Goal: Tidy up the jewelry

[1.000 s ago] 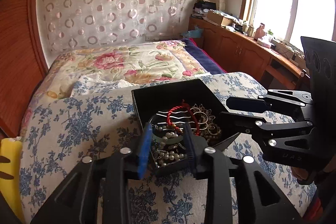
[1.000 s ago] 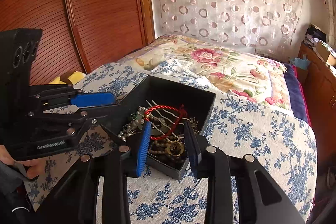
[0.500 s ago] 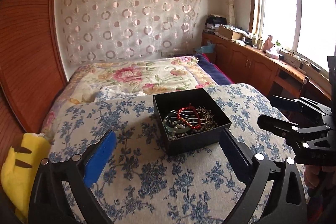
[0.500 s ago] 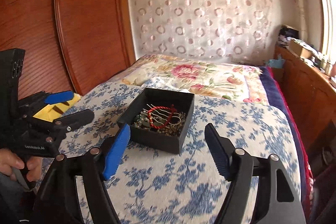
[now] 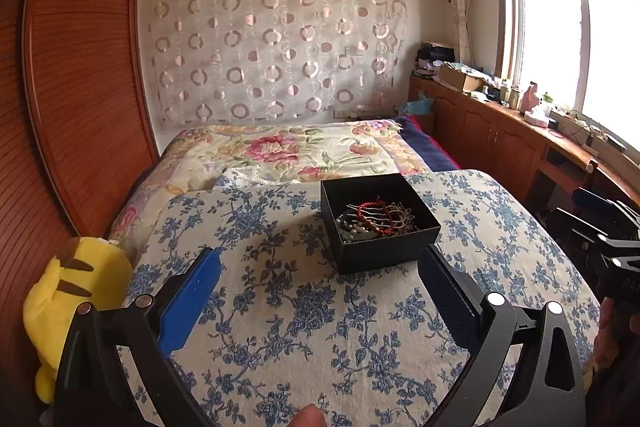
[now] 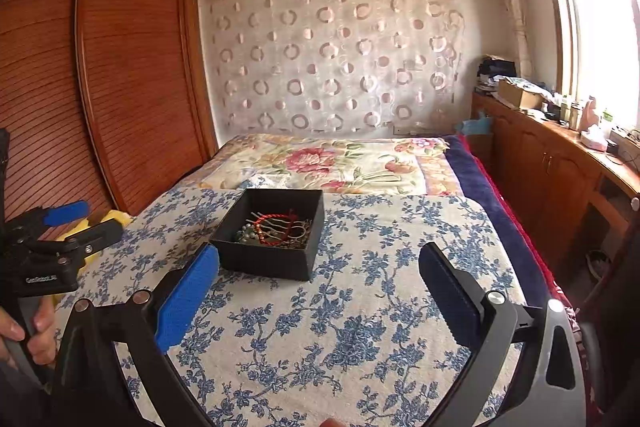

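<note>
Jewelry box: a black square box (image 5: 380,227) sits on the blue flower blanket (image 5: 312,311), its top open and facing up. No long side shows; in the left view one corner points at the camera.
Left gripper: the left gripper (image 5: 320,291) has its two fingers spread wide. It holds nothing. It is above the blanket, and the box is just past its tips.
Right gripper: the right gripper (image 6: 320,287) also has its fingers spread wide and holds nothing. The box (image 6: 270,233) is near its left blue pad (image 6: 186,297), not touching.
Jewelry: a red bracelet (image 5: 374,213) lies on top of the pile in the box. White beads (image 5: 354,227) are under it at the left. A metal comb (image 6: 290,225) lies beside it; its teeth point to the far left in the right view.
Yellow toy: a soft yellow toy (image 5: 76,295) sits at the left edge of the blanket, well apart from the box.
Flower quilt: a quilt with pink flowers (image 5: 288,151) lies behind the blanket.
Wall cloth: a cloth with rings (image 5: 272,39) hangs on the far wall.
</note>
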Demonstrator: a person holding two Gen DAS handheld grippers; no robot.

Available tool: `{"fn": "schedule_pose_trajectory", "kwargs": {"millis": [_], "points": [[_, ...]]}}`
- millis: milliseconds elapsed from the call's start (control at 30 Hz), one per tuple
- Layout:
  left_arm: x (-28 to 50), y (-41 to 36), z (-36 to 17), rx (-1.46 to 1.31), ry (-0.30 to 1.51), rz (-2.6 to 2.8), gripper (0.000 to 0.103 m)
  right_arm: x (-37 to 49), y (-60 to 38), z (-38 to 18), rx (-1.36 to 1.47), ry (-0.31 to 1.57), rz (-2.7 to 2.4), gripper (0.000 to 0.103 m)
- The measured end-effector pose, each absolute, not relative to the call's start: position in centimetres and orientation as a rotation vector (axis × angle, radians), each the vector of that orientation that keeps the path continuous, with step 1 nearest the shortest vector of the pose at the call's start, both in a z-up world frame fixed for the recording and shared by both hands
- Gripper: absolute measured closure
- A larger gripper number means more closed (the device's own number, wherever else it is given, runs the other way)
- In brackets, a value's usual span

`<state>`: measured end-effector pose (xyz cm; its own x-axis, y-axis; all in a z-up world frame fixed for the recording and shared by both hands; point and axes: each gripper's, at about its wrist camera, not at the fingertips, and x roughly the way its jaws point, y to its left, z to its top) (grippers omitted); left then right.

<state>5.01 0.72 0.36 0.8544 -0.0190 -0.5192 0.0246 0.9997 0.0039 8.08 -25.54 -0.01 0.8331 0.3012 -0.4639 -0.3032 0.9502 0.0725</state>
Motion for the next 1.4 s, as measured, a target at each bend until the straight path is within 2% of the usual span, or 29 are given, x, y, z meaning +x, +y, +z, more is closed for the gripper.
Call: {"fn": "schedule_pose_trajectory", "kwargs": {"millis": [1400], "points": [[3.3, 0.3, 0.9, 0.034, 0.504, -0.011, 0.007, 8.0, -25.6, -0.7, 0.007, 0.481, 0.290, 0.002]]}}
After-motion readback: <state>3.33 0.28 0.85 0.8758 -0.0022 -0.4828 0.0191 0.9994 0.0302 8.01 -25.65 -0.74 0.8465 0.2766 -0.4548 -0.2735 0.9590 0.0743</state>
